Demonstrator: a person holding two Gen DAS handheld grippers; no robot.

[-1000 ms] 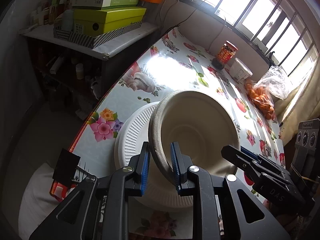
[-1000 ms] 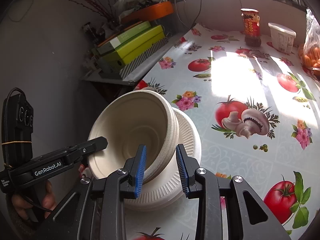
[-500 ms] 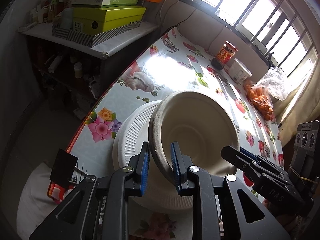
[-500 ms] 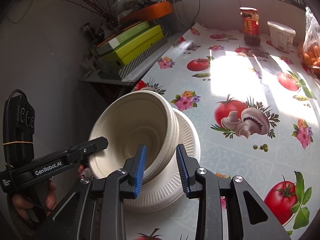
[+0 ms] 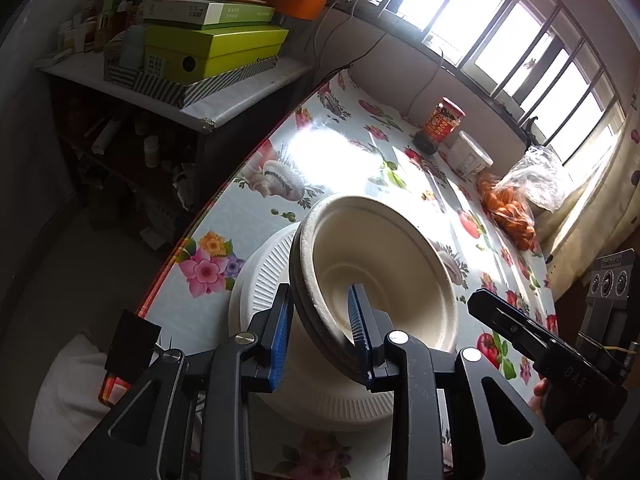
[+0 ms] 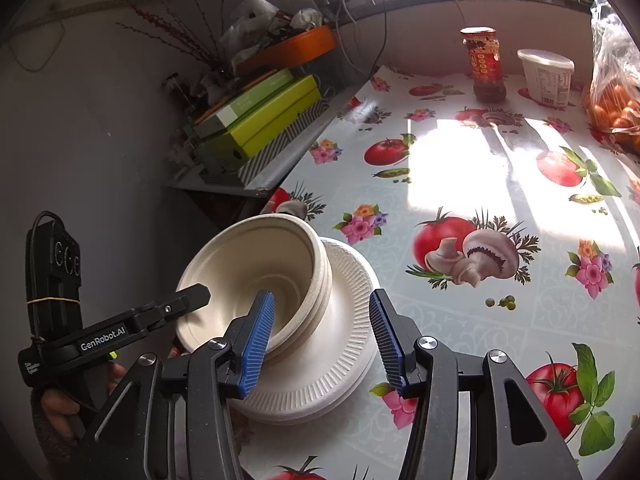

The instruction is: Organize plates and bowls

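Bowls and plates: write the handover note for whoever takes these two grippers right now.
Left gripper: jaws opening, bowl rim between the pads, no longer pinched.
Right gripper: jaws opening, opposite rim between them, right pad well clear.
Things: stacked bowls sit tilted on the ribbed plates, near the table edge.
Done: bowls placed on the plate stack.
Left: back both grippers off and check that the tilted bowls settle; they may need levelling. No other plates or bowls are in view.
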